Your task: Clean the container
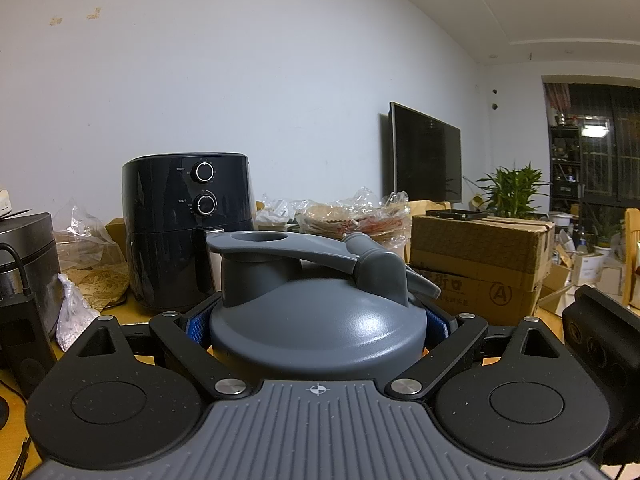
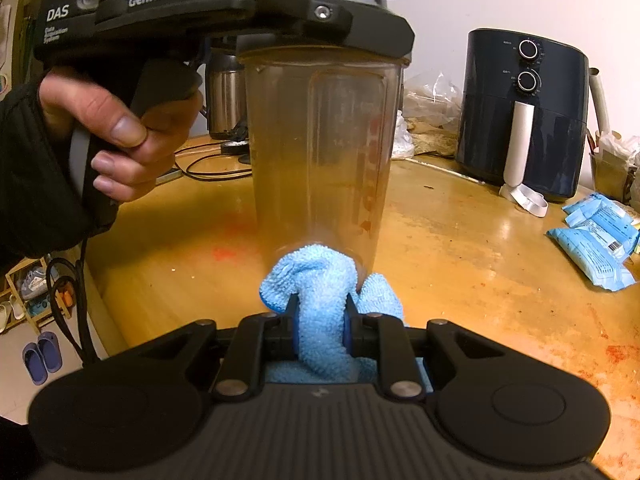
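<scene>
A clear shaker bottle point(image 2: 320, 152) with a grey flip-top lid point(image 1: 316, 320) stands upright over the wooden table. My left gripper point(image 1: 318, 324) is shut on it just under the lid; in the right wrist view that left gripper point(image 2: 320, 46) clamps the bottle's top rim, held by a person's hand point(image 2: 120, 140). My right gripper point(image 2: 322, 320) is shut on a light blue cloth point(image 2: 320, 280), whose bunched end presses against the bottle's lower wall. The bottle's base is hidden behind the cloth.
A dark air fryer point(image 2: 520, 112) stands at the back of the yellow wooden table point(image 2: 460, 248). Blue packets point(image 2: 596, 236) lie at the right edge, cables and a steel kettle point(image 2: 224, 96) at the back left. Cardboard boxes point(image 1: 480, 256) and plastic bags point(image 1: 360, 216) crowd behind.
</scene>
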Demonstrator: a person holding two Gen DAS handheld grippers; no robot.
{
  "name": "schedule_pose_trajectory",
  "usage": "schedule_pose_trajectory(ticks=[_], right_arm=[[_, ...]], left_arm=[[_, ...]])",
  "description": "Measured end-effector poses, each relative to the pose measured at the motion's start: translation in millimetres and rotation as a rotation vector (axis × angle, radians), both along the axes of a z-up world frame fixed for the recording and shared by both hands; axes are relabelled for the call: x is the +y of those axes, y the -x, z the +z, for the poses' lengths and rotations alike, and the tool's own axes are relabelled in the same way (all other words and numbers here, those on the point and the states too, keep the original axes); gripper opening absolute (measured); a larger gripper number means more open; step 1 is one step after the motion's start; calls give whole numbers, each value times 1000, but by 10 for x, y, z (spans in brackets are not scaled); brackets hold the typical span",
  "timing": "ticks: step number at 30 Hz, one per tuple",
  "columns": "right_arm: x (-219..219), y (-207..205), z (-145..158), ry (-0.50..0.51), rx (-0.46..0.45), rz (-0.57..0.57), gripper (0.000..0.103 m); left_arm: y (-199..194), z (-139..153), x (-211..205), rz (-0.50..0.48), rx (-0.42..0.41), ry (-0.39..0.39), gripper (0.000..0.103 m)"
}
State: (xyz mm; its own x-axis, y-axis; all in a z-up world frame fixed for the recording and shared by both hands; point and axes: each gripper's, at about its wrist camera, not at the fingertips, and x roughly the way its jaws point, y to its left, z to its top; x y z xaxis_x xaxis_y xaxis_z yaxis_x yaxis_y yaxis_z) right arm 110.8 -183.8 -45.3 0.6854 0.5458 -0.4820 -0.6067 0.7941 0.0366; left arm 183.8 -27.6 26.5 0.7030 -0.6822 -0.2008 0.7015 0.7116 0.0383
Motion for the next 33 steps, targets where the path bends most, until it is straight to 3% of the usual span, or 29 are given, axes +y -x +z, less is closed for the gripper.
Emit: schedule_pose_trajectory(ticks=[7,23,33], right_arm=[[-9,65,53,-26,-33,-13,13],[-4,362,382,-76,-257,-57,13],[-40,440,565,-137,-336,-68,13]], left_arm=[[5,-2,4,0,-1,-1,95],[13,-8,-4,2,-1,-3,96],[17,-13,-17,6,-4,-12,95]])
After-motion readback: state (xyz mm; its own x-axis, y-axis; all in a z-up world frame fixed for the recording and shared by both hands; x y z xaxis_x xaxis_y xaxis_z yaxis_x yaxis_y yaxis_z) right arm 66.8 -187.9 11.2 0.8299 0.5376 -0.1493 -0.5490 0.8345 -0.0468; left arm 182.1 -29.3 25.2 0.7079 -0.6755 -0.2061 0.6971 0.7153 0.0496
